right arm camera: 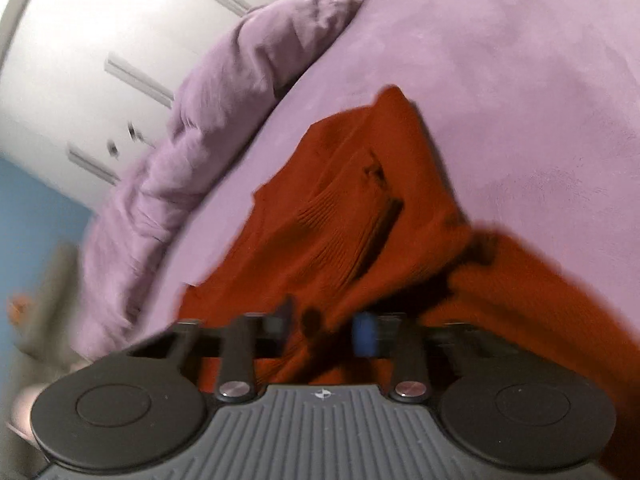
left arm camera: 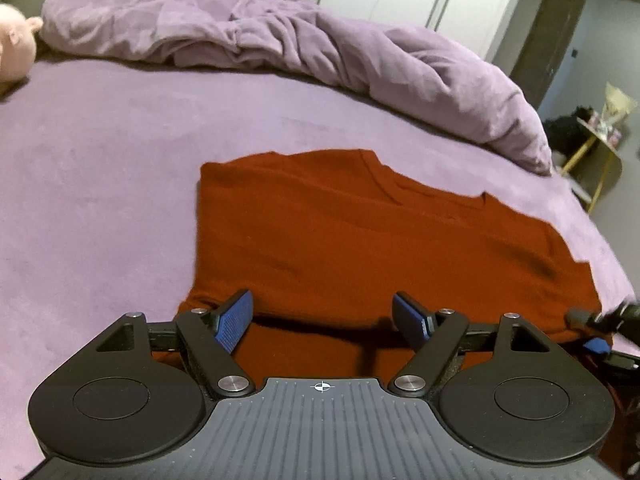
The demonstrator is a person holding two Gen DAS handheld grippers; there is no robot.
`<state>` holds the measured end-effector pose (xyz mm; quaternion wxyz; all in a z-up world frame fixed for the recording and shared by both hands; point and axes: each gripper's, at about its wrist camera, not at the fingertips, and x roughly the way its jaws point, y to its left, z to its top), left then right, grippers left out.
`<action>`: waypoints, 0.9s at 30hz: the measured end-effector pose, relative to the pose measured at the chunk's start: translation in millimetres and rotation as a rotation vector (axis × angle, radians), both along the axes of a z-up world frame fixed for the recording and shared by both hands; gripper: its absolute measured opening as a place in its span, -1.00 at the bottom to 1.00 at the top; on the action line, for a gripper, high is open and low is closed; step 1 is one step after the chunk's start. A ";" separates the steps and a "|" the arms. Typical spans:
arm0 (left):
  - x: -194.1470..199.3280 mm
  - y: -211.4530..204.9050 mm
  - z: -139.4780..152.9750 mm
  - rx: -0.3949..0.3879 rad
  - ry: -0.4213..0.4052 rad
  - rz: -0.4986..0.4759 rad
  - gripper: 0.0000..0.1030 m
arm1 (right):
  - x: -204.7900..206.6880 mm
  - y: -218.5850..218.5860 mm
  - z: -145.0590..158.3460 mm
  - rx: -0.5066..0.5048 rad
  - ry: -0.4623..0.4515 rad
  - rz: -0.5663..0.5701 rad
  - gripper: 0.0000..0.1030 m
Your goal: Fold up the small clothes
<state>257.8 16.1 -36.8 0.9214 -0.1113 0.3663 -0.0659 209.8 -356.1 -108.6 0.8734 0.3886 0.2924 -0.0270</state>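
No brand, label or readable writing is seen in either view; only a small crosshair mark is printed on each gripper body.

A rust-red garment [left arm camera: 360, 240] is spread flat on a bed [left arm camera: 100, 200] covered in a lilac sheet. In the left wrist view its long axis is laid from the near left toward the far right, with the neckline pointed to the far side, toward a bunched lilac duvet [left arm camera: 320, 40]. The left gripper [left arm camera: 323, 322] is held over the near hem, its jaws set wide with nothing between the blue pads [left arm camera: 234, 322]; whether the pads touch the cloth cannot be told.

In the right wrist view, which is blurred, the garment [right arm camera: 352, 208] is seen partly lifted and rumpled, with a ribbed fold raised toward the camera. The right gripper [right arm camera: 326, 334] has its jaws drawn narrow, and red cloth is seen bunched between them, so the fabric appears to be held.

Only the left wrist view shows a pink soft toy [left arm camera: 14, 46] at the far left edge, a doorway and a small yellow-legged side table [left arm camera: 596, 148]. The white wardrobe doors [right arm camera: 100, 40] are seen more fully from the right wrist. The tip of the right gripper is caught at the right edge of the left wrist view.
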 end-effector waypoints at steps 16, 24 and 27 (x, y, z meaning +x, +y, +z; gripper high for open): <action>-16.9 43.1 -7.7 0.090 0.101 0.078 0.60 | -47.6 -9.0 3.2 -0.318 -0.032 0.072 -0.70; -98.2 80.7 3.4 0.191 0.149 0.097 0.60 | -153.8 -5.2 9.4 -0.516 0.076 0.137 -0.69; -139.9 84.2 1.8 0.189 0.178 0.035 0.60 | -194.4 -1.3 14.1 -0.563 0.095 0.145 -0.68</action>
